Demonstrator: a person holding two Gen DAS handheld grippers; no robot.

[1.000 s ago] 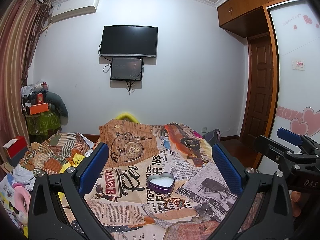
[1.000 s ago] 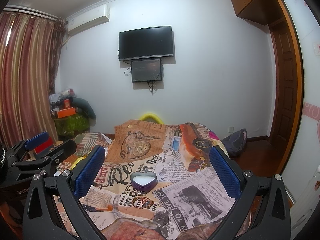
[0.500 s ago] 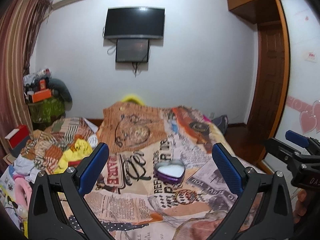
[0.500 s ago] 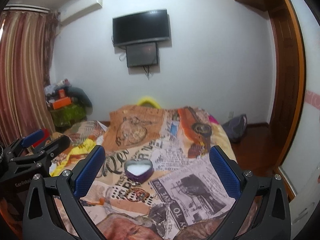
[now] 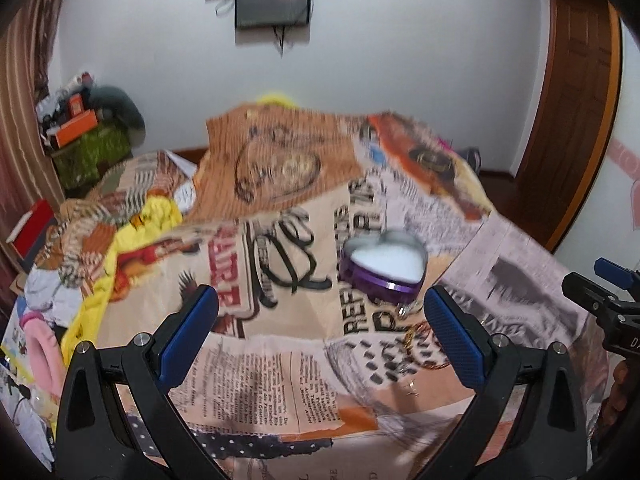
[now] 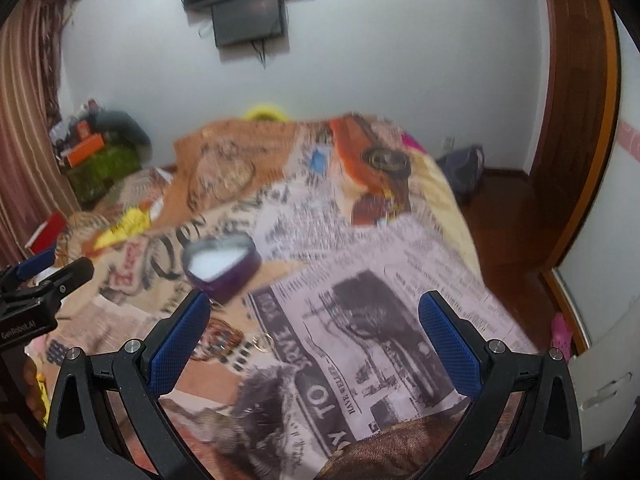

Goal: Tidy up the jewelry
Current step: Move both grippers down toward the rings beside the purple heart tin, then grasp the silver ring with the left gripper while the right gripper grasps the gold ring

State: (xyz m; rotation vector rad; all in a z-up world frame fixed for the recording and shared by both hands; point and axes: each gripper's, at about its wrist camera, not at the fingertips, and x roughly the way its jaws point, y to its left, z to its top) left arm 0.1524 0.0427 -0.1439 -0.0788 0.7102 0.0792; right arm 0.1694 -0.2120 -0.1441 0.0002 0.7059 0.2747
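Note:
An open purple heart-shaped tin (image 5: 382,266) with a white lining sits on the newspaper-print bedspread (image 5: 280,380); it also shows in the right wrist view (image 6: 222,266). Just in front of it lie a beaded bracelet (image 6: 218,338) and a small ring (image 6: 264,342); in the left wrist view the bracelet (image 5: 420,338) and a ring (image 5: 411,389) lie by my right finger. My left gripper (image 5: 320,332) is open and empty above the bed. My right gripper (image 6: 314,340) is open and empty, to the right of the tin.
A heap of clothes (image 5: 100,240) lies on the bed's left side. A cluttered green stand (image 5: 92,148) stands in the far left corner. The bed's right edge drops to a wooden floor (image 6: 508,240) by a door (image 5: 576,100).
Both grippers have moved forward and tilted down toward the bed. The tin and jewelry are larger and closer in both views. Both stay open.

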